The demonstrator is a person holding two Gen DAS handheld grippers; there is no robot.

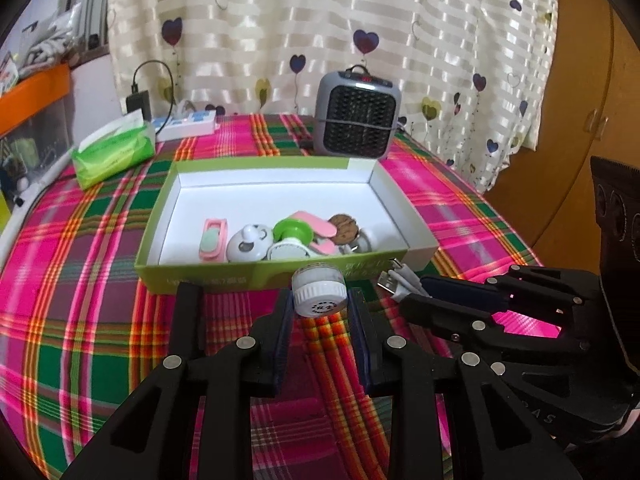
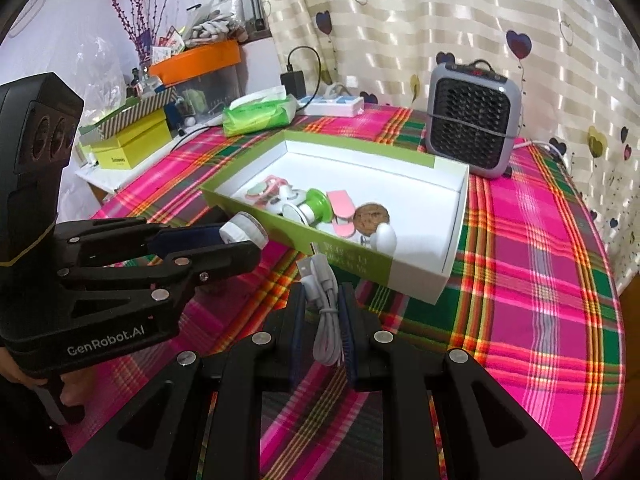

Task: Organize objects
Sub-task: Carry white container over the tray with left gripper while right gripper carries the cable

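A green box with a white inside (image 1: pixel 276 196) (image 2: pixel 456 216) sits on the plaid tablecloth. It holds several small items: a pink clip (image 1: pixel 214 238), a green-and-white part (image 1: pixel 290 236) and a walnut (image 1: pixel 344 226) (image 2: pixel 371 216). My left gripper (image 1: pixel 320 300) is shut on a small white jar (image 1: pixel 319 294) (image 2: pixel 244 232), held just before the box's near wall. My right gripper (image 2: pixel 324 300) is shut on a coiled white USB cable (image 2: pixel 326 308) (image 1: pixel 396 284), just right of the left gripper, near the box's front corner.
A grey fan heater (image 1: pixel 356 114) (image 2: pixel 474 118) stands behind the box. A green tissue pack (image 1: pixel 114 150) (image 2: pixel 260 114) and a white power strip (image 1: pixel 186 124) lie at the back left. Boxes and an orange bin (image 2: pixel 196 62) stand beyond the table's left edge.
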